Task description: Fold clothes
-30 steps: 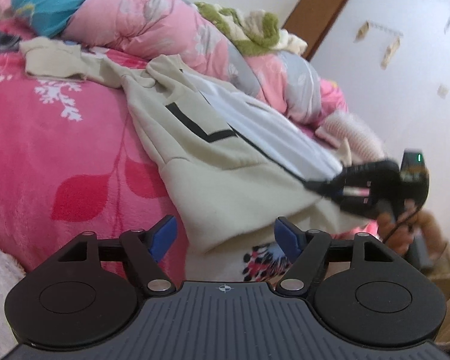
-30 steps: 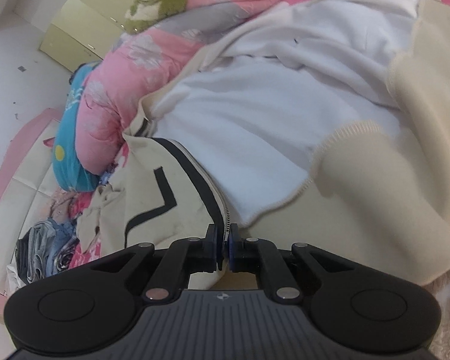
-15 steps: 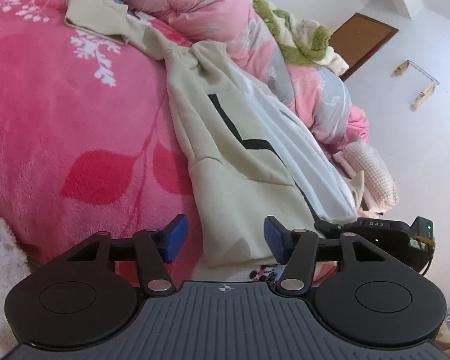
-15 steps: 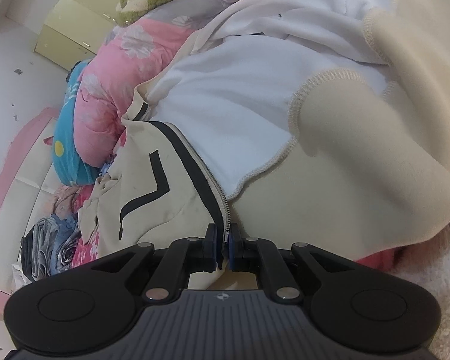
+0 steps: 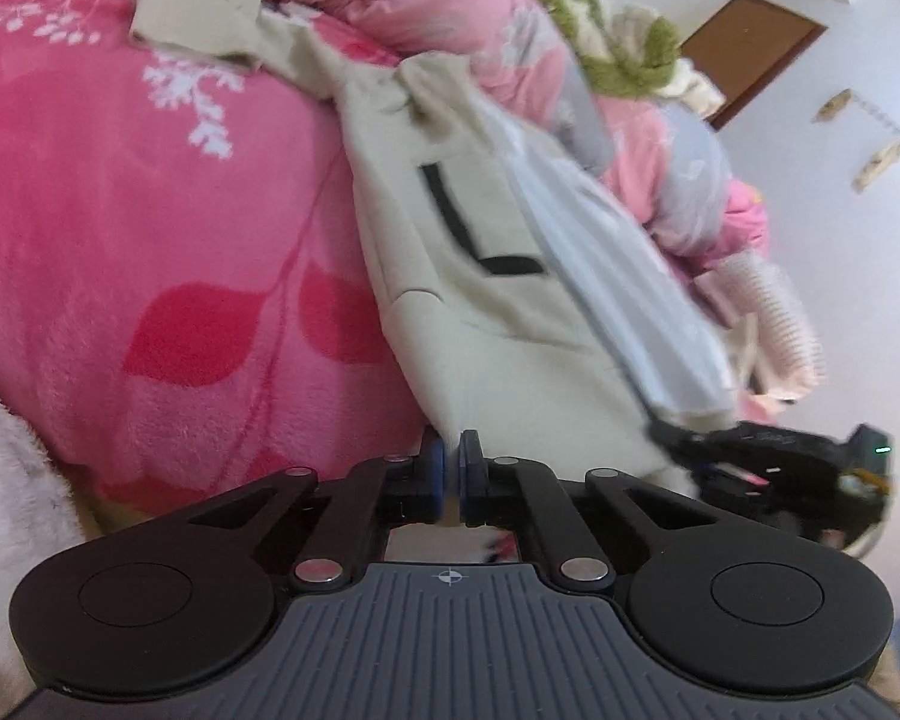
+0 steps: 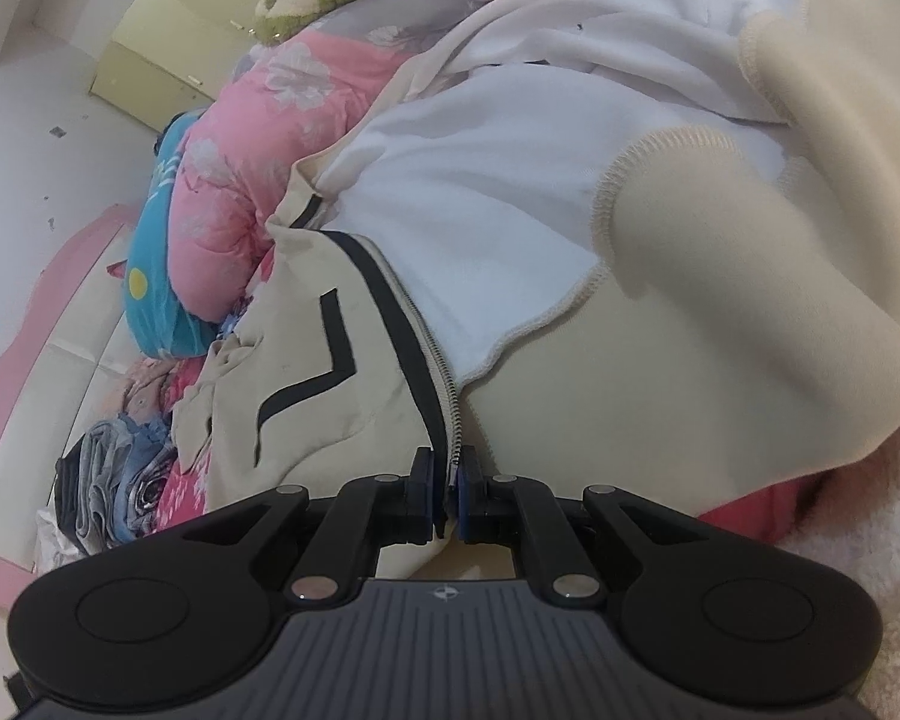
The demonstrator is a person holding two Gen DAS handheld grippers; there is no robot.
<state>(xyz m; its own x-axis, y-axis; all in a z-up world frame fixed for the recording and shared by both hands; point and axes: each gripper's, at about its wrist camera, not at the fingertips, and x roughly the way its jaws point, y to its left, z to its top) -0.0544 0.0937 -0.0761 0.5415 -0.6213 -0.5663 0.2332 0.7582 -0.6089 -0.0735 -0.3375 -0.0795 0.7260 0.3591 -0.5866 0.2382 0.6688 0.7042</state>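
We have the cream jacket (image 5: 486, 324) lying on the pink blanket (image 5: 150, 252), unzipped, white lining (image 6: 480, 192) exposed. Both grippers are on its near hem. The left gripper (image 5: 448, 468) has just been closing; its blue pads now meet on the hem corner, cloth pinched between them. The right gripper (image 6: 448, 495) is clamped on the bottom of the zipper edge (image 6: 438, 372), jaws nearly together with the fabric in the gap. In the left view we see the right gripper (image 5: 768, 468) just beside ours along the same hem.

Two hem grips likely let us tension the front panel and lay it flat before folding.

Long axis runs from the hem at our grippers away toward the piled pink quilt (image 5: 450, 6), collar end far. One sleeve (image 5: 210, 30) trails off to the upper left in the left view.
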